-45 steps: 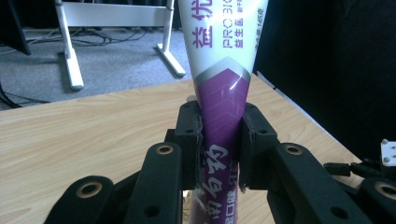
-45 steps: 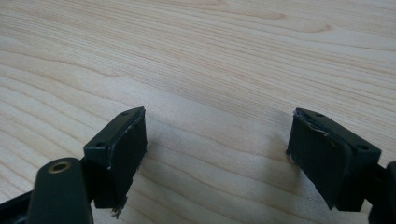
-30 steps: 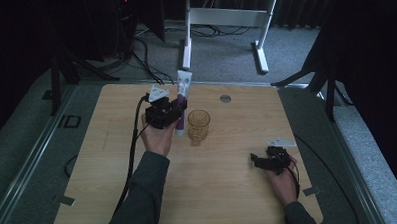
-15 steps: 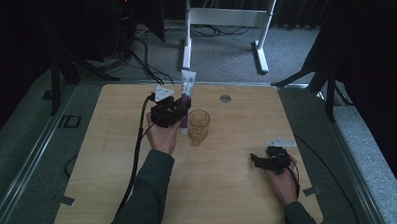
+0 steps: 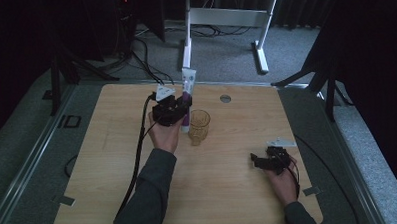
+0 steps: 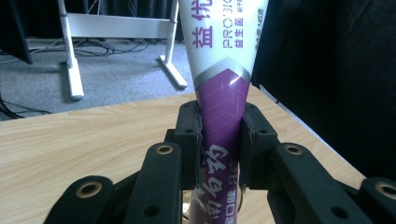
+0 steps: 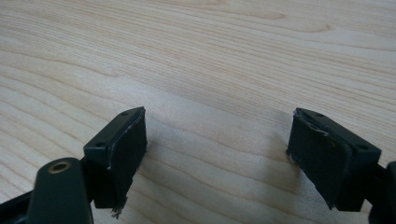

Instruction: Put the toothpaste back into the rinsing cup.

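- Left gripper (image 5: 179,108), arm reaching forward, clamps an upright toothpaste tube (image 6: 224,98) just beside the glass (image 5: 199,126)
- Right gripper (image 7: 217,156) rests low near the table (image 5: 113,160) edge, jaws apart

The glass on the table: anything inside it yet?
The glass looks empty in the high view. The left gripper holds the toothpaste tube upright just beside it. The tube's lower end is hidden, so its height is unclear.

Place: a lab or studio rig, looks like.
Signs: wooden surface (image 5: 114,195), black drapes (image 5: 369,46), floor cables (image 5: 144,59), white stand (image 5: 223,16).
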Motion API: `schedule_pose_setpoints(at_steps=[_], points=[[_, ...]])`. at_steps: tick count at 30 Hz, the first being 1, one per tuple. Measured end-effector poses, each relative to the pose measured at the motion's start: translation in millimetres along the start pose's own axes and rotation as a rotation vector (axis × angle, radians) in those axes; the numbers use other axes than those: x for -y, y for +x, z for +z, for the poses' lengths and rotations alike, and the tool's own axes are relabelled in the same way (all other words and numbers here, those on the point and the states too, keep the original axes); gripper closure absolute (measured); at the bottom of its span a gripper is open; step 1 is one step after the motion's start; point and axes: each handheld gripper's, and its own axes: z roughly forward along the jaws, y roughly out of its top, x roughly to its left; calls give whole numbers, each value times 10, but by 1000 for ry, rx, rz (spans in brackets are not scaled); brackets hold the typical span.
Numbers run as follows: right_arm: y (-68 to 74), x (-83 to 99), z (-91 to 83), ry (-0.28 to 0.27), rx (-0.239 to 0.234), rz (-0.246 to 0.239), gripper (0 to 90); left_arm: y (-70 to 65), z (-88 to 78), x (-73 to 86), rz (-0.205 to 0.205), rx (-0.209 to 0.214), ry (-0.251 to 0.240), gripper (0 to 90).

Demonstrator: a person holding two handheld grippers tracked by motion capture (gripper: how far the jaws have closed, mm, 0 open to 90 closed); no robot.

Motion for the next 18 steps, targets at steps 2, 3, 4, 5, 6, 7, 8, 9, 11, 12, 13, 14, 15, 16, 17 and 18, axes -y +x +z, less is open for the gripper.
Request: schedule_pose_setpoints(at_steps=[2,3,4,5,6,7,8,9,11,12,13,14,15,16,17,18], points=[[0,0,0,0,0,0,195,-1,7,-2,-1,-2,-3,724],[0,0,0,0,0,-1,194,-9,20,0,2,-7,-6,724],[0,0,0,0,0,0,195,-9,20,0,2,-7,-6,724],[0,0,0,0,0,0,195,-16,24,4,4,-9,-8,724],[0,0,0,0,0,0,195,-16,24,4,4,-9,-8,724],[0,0,0,0,-1,0,195,-34,46,17,15,-10,-6,724],[0,0,0,0,-1,0,195,-40,55,21,13,-10,-7,724],[0,0,0,0,-1,0,195,-44,65,25,11,-10,-7,724],[0,0,0,0,0,0,194,-44,72,27,13,-8,-5,724],[0,0,0,0,-1,0,195,-47,87,31,13,-7,-6,724],[0,0,0,0,-1,0,195,-49,94,32,16,-8,-5,724],[0,0,0,0,0,0,195,-49,94,32,16,-8,-5,724],[0,0,0,0,0,0,195,-50,100,34,18,-9,-6,724],[0,0,0,0,-1,0,195,-51,105,36,18,-10,-7,724],[0,0,0,0,0,0,195,-48,120,40,17,-11,-12,724],[0,0,0,0,0,0,194,-48,120,40,17,-11,-12,724]])
